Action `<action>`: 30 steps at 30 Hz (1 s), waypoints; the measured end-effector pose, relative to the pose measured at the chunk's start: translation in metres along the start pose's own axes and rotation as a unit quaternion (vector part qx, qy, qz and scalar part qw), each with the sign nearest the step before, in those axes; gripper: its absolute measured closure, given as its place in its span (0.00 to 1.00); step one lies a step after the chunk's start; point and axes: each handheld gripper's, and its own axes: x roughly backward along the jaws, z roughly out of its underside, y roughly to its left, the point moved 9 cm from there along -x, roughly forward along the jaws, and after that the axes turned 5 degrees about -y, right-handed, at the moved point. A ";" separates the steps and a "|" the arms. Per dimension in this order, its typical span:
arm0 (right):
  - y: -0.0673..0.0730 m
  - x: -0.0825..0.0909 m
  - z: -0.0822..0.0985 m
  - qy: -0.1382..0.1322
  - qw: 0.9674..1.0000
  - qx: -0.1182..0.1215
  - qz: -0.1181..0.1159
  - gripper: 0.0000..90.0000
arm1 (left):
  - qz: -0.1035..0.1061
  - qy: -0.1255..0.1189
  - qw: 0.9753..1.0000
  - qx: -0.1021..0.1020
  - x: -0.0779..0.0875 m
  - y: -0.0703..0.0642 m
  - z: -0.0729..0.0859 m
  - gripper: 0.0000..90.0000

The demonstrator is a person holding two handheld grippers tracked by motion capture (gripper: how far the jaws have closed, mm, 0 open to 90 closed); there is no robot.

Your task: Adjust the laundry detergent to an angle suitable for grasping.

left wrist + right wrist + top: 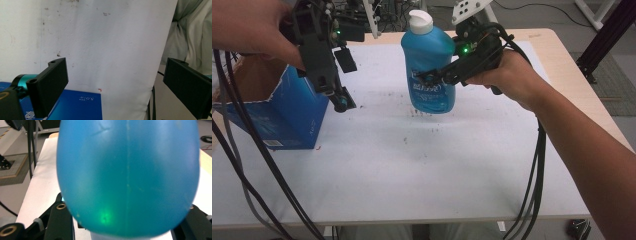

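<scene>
White paper covered the tabletop [412, 170], flecked with dark specks, as I worked at a pale wooden bench with black stands and cables behind it. My right gripper [437, 76] was pinching a blue plastic bottle [430, 70] with a white flip cap [420, 21], its jaws pressed against the bottle's sides just above the label; the bottle hung upright in the air over the middle of the sheet, its base clear of the paper. In the right gripper view the bottle's [127, 177] rounded blue wall swelled between the two jaws, very close to the lens. My left gripper [343, 102] hovered at the left with its jaws spread wide and nothing between them, pointing down just beside an open blue cardboard box [292, 117] that stood at the table's left edge; the left gripper view looked past both black pads [50, 82] onto bare paper and a corner of that box [80, 105]. Judging from the scene, the bottle seemed bound for the box. The risk lay in the grip: smooth, curved plastic held from the side could slide or swivel between the jaws, and a squeeze might buckle the wall. The bottle could also catch the box's ragged rim or strike my idle left gripper on the way in.
</scene>
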 end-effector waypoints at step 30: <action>0.010 -0.019 0.029 0.009 0.999 0.009 -0.046 0.49 | 0.004 0.003 1.000 0.005 -0.006 0.002 -0.001 0.07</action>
